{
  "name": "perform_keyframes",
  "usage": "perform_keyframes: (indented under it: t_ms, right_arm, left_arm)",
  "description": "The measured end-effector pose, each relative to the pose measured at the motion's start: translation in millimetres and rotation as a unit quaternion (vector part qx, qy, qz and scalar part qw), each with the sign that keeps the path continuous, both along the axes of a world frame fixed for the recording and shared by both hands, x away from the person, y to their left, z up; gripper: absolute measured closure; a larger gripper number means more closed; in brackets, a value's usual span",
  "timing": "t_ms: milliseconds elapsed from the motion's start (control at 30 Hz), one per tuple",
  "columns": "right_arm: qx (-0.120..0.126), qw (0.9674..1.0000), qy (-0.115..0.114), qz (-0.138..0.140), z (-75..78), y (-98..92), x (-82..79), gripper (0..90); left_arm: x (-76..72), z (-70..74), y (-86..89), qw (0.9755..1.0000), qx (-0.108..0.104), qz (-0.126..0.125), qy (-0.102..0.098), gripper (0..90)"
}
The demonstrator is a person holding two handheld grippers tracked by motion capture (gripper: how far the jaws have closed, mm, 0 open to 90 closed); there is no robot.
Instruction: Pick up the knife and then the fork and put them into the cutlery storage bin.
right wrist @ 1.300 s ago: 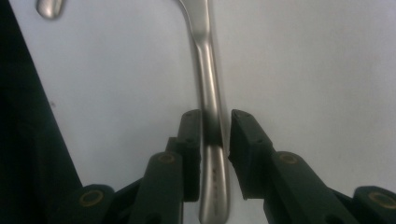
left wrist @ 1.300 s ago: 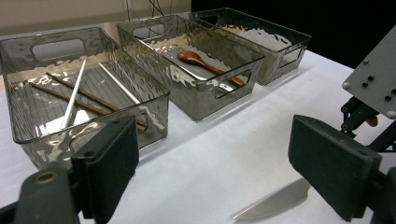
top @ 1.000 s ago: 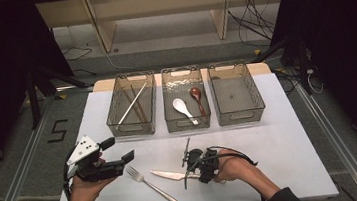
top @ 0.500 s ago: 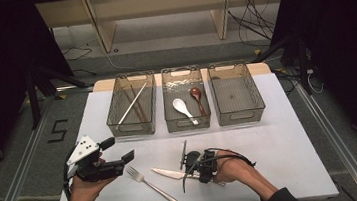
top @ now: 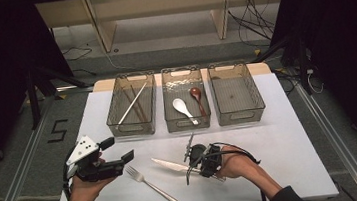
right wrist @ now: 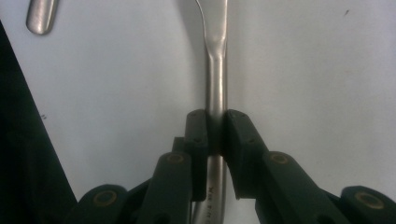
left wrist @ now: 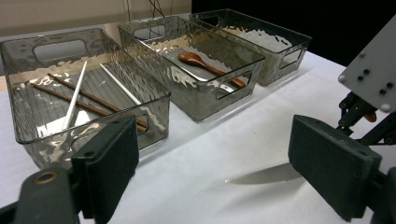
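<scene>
The knife [top: 170, 165] is lying on the white table [top: 290, 134] at the lower middle of the high view, its blade pointing left. The right gripper [right wrist: 215, 133] is pinching the knife's metal handle between its pads, its jaws having just been closing onto it. Left of the knife a fork [top: 151, 185] is lying slantwise. At the lower left, the left gripper [top: 119, 151] is hovering with its jaws spread wide, holding nothing. Three clear bins [top: 118, 124] are standing in a row across the upper table.
</scene>
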State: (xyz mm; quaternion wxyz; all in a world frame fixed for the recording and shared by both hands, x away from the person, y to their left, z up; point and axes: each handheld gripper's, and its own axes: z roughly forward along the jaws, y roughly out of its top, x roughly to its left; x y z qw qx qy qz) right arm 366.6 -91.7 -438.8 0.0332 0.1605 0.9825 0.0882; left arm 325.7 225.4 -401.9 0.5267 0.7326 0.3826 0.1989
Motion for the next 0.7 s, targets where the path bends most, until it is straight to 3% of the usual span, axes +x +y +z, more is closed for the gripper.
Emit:
perform_keyframes:
  t_ms: [233,367,567,700]
  right_arm:
    - [0.032,0.9993,-0.002,-0.019,11.5,-11.3,3.8,80.1]
    - [0.067,0.9973,-0.011,-0.03,22.6,-22.7,9.2,80.1]
    - [0.118,0.9901,-0.02,-0.075,40.9,-43.4,19.4,80.1]
    - [0.148,0.9831,-0.028,-0.104,48.8,-56.8,26.6,80.1]
  left_arm:
    - [0.0,0.3,0.8,1.0,0.0,-0.001,-0.001,15.9]
    - [0.0,0.2,0.5,1.0,-0.001,0.001,-0.001,15.9]
    - [0.2,0.1,0.8,1.0,-0.001,0.001,0.0,15.9]
    - [0.1,0.2,0.5,1.0,-0.001,0.001,-0.001,15.9]
